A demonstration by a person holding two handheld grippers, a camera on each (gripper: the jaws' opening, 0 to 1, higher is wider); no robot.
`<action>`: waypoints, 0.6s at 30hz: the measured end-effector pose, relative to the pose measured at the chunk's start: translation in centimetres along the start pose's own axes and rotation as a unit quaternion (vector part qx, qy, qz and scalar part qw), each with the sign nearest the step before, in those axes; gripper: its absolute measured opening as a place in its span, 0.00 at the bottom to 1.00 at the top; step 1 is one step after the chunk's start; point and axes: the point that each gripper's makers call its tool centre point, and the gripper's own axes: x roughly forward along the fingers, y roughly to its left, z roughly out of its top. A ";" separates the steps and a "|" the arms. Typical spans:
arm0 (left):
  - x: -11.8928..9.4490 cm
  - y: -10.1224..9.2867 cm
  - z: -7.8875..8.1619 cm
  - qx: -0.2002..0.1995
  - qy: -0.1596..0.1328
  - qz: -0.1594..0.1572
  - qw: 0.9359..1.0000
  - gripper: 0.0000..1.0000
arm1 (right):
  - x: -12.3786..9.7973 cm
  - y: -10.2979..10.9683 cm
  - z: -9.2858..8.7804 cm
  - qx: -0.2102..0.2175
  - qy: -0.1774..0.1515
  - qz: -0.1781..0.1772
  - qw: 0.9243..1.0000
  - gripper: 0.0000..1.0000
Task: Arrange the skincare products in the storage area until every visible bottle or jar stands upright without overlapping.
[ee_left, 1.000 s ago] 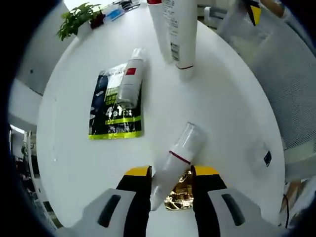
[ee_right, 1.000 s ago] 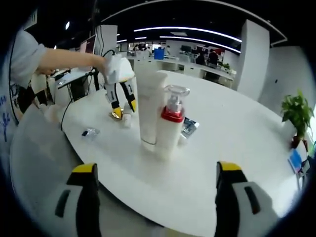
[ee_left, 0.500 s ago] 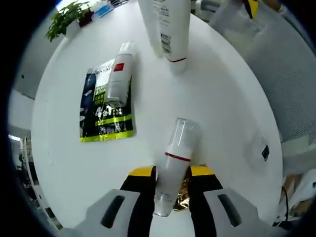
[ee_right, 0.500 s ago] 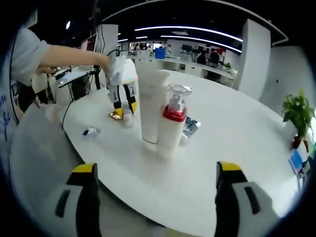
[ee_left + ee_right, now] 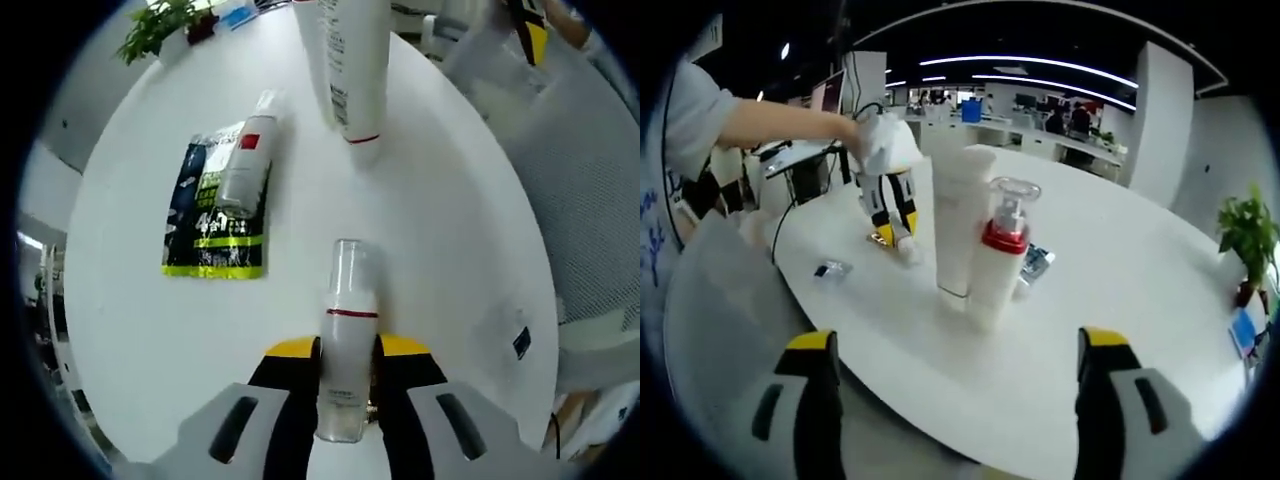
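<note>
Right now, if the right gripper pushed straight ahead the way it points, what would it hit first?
Probably the pump bottle standing upright on the table, with the taller white tube just behind it. Depth is unclear, but nothing shows between the open right gripper and that bottle.

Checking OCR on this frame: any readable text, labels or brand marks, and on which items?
None can be read.
Tall white tube: dark print block, too small and blurred.
Flat sachet: pale lettering on dark and green bands, blurred.
Lying bottle on the sachet: red patch, no legible words.
Bottle between the left gripper's jaws: red band, no text.
</note>
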 end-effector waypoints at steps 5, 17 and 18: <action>-0.9 -0.1 1.3 -0.049 -0.049 0.016 0.997 0.16 | -0.1 -0.1 0.2 0.010 -0.010 0.001 1.000 1.00; -1.9 -1.7 1.0 -0.106 -0.094 0.043 0.989 0.16 | -0.2 0.7 1.4 0.054 -0.034 0.017 0.998 0.93; -2.0 -1.8 1.0 -0.113 -0.099 0.045 0.988 0.16 | -0.2 0.8 1.5 0.056 -0.035 0.018 0.998 0.92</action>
